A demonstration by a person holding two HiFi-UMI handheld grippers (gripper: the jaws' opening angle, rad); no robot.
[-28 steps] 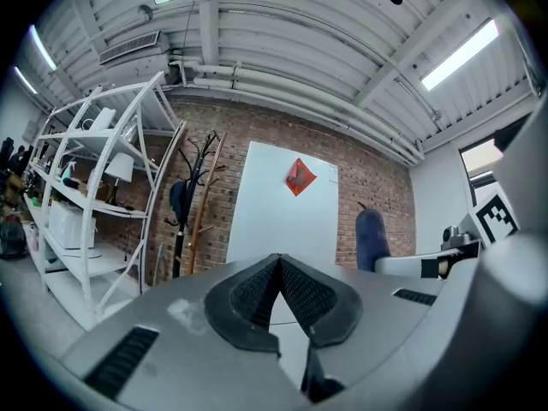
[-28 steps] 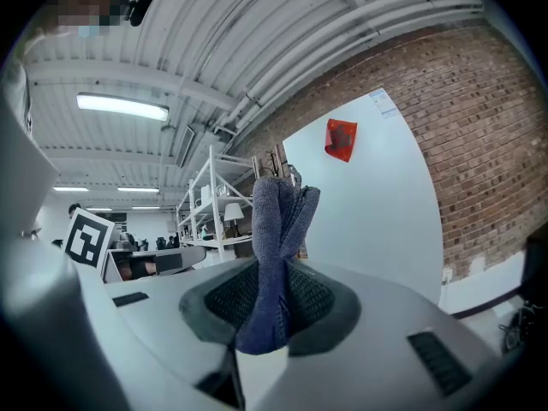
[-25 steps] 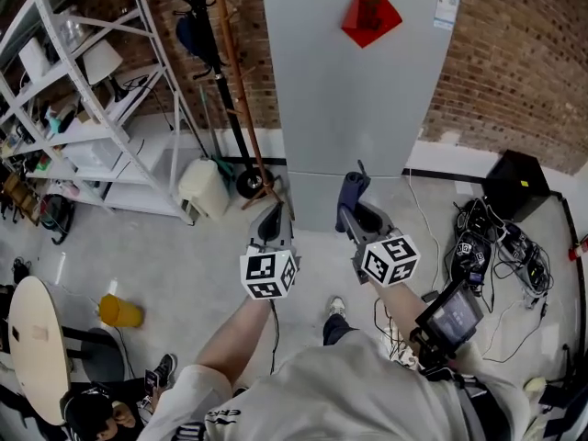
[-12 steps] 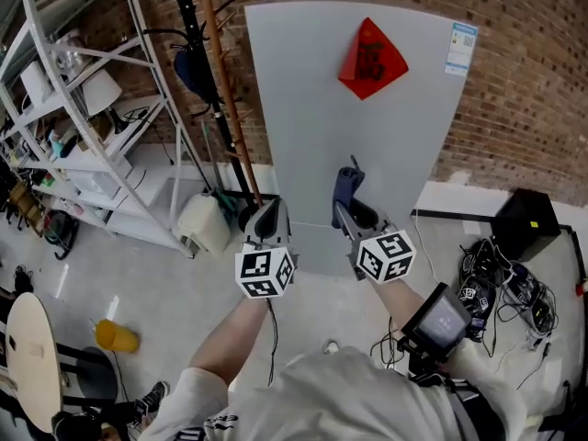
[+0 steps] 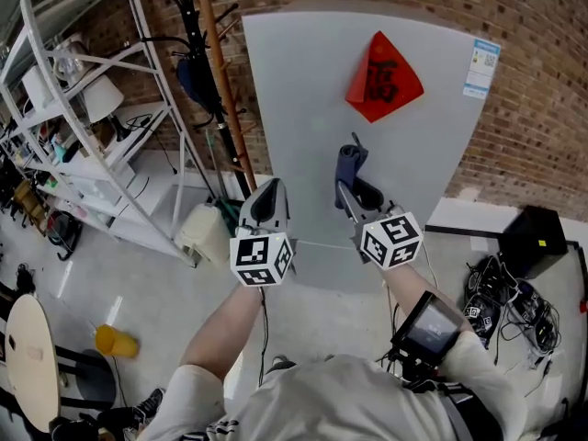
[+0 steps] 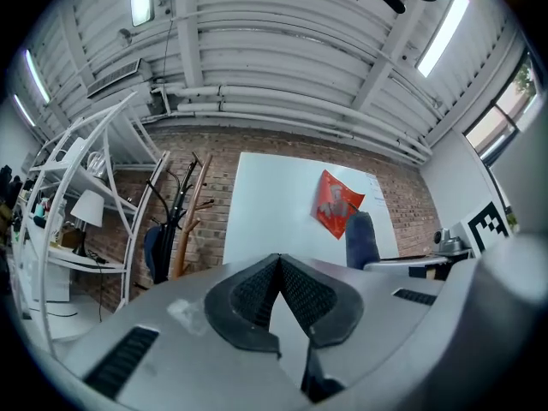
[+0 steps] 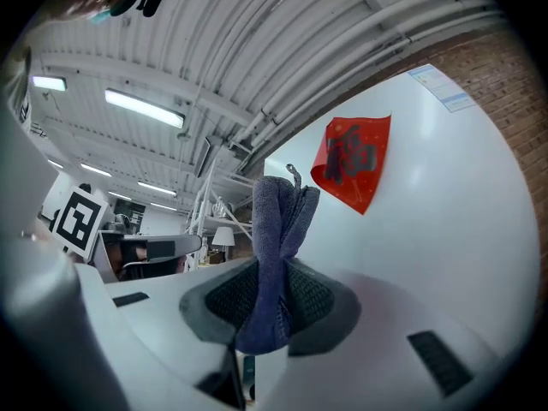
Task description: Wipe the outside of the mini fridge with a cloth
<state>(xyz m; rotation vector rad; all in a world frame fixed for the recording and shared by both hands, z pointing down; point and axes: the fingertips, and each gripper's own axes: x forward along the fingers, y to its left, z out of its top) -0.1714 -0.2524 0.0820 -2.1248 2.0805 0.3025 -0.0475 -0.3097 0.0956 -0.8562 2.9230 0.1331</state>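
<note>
The right gripper (image 7: 272, 306) has its 2 fingers clamped on a folded blue cloth (image 7: 278, 221). The cloth stands up out of them in front of the grey mini fridge (image 5: 303, 108), below a red diamond-shaped sticker (image 5: 384, 64) on its door. Whether the cloth touches the door cannot be told. The left gripper (image 6: 278, 272) is beside the right one, near the fridge's left edge, its fingers pressed together on nothing. A coat stand (image 5: 223, 81) and white shelving (image 5: 92, 166) stand left of the fridge.
</note>
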